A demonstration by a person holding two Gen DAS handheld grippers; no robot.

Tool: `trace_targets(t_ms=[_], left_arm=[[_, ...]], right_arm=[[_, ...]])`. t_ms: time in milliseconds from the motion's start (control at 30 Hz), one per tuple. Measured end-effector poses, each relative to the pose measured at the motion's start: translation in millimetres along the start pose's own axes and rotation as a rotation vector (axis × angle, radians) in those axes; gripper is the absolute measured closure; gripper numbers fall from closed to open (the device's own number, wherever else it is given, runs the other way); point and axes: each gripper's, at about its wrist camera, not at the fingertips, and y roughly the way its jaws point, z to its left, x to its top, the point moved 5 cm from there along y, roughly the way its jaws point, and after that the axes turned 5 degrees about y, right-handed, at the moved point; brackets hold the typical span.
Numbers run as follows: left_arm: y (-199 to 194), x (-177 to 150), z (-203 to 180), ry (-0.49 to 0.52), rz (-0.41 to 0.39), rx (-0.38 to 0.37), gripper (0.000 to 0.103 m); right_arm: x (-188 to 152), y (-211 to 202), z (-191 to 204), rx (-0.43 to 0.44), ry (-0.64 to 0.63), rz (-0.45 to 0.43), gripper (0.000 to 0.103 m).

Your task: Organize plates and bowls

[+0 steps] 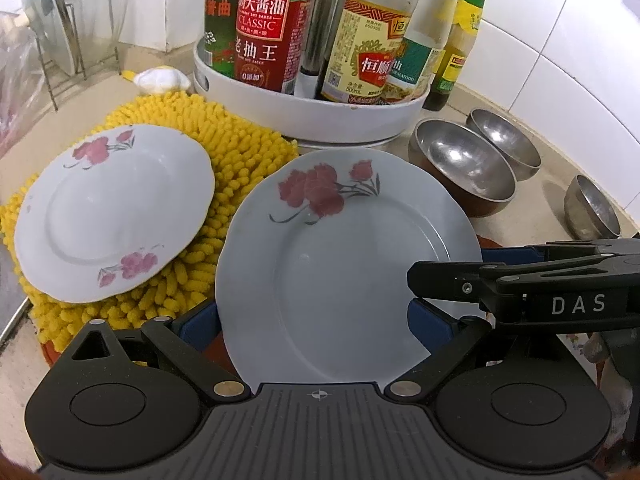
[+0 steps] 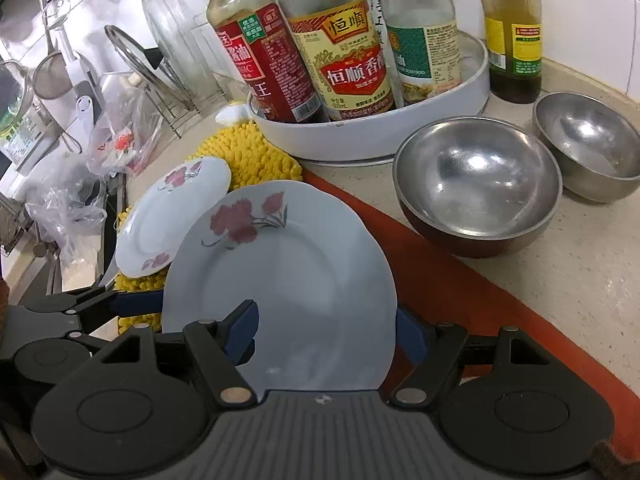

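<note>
A white plate with red flowers (image 1: pixel 340 260) (image 2: pixel 300 280) hangs tilted above the counter, caught between both grippers. My left gripper (image 1: pixel 312 316) straddles it, the left blue pad behind the rim and the right pad over the plate's face. My right gripper (image 2: pixel 326 316) has one pad on the upper face and the other under the right rim. In the left wrist view it (image 1: pixel 452 268) reaches in from the right. A second flowered plate (image 1: pixel 116 212) (image 2: pixel 176 216) lies on the yellow mat (image 1: pixel 240 148). Three steel bowls (image 1: pixel 464 168) (image 1: pixel 504 144) (image 1: pixel 592 208) stand at the right.
A white round tray (image 1: pixel 320 116) (image 2: pixel 360 136) of sauce bottles stands just behind the plates. An orange mat (image 2: pixel 460 292) lies under the held plate. A wire rack with glass lids (image 1: pixel 60 40) and plastic bags (image 2: pixel 68 208) crowd the left side by the sink.
</note>
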Motion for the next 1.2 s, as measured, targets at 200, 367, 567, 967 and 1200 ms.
trace_targets(t_ms=[200,367,567,967,1200], left_arm=[[-4.6,4.8,-3.5,0.018,-0.014,0.001,0.004],[-8.5,6.6,-8.4,0.043,-0.024,-0.005,0.004],[-10.5,8.0,-16.5,0.076,-0.030,-0.019,0.004],[-9.4,8.1,-43.0,0.148,-0.030,-0.067,0.004],[-6.5,3.2,-65.0,0.198,-0.019,-0.105,0.004]], right_arm=[[0.8,-9.0,1.5,-0.003,0.007,-0.021,0.033],[0.0,-17.9,-1.1,-0.003,0.036,-0.031,0.033],[-3.6,-27.1,-4.9,-0.018,0.059,-0.045,0.033],[-15.9,-51.2,-20.8,-0.065,0.130,-0.079,0.033],[-28.6,-65.9,-36.4,-0.103,0.178,-0.090,0.033]])
